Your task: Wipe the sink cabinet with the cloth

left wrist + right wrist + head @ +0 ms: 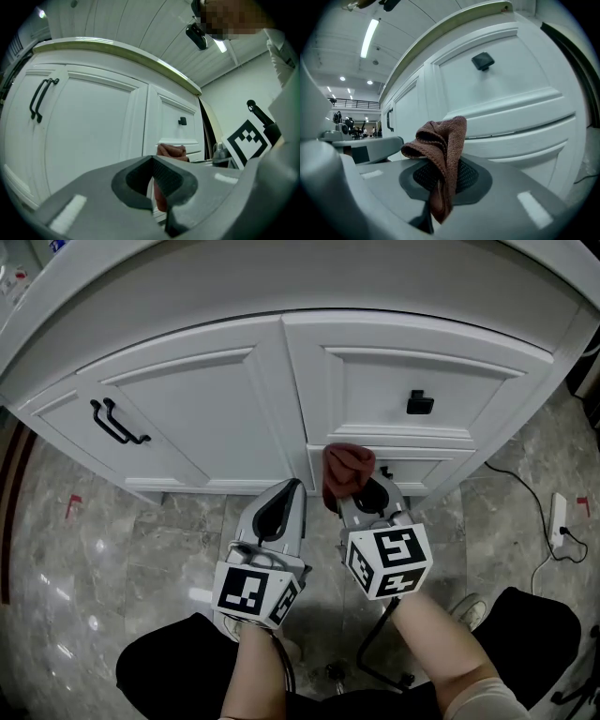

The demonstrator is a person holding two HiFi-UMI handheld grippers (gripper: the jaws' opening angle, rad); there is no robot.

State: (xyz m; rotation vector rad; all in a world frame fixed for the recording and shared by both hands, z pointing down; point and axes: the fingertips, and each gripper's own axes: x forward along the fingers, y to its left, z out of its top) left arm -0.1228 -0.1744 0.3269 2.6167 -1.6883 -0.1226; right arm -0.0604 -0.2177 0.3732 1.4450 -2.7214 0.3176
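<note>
Where sink cabinet (187, 418) meets seemingly marble floor (94, 559), right gripper (364, 491) clamps cloth (345, 468).

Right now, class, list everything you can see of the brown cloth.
The cloth is reddish-brown with a knitted, terry-like weave, and it looks soft and crumpled. The right gripper is shut on its middle, so a bunched fold stands above the jaws and a narrow tail hangs below them. It is held in front of the lower drawer of the white sink cabinet. Whether it touches the drawer front cannot be told. Nothing else touches it.
</note>
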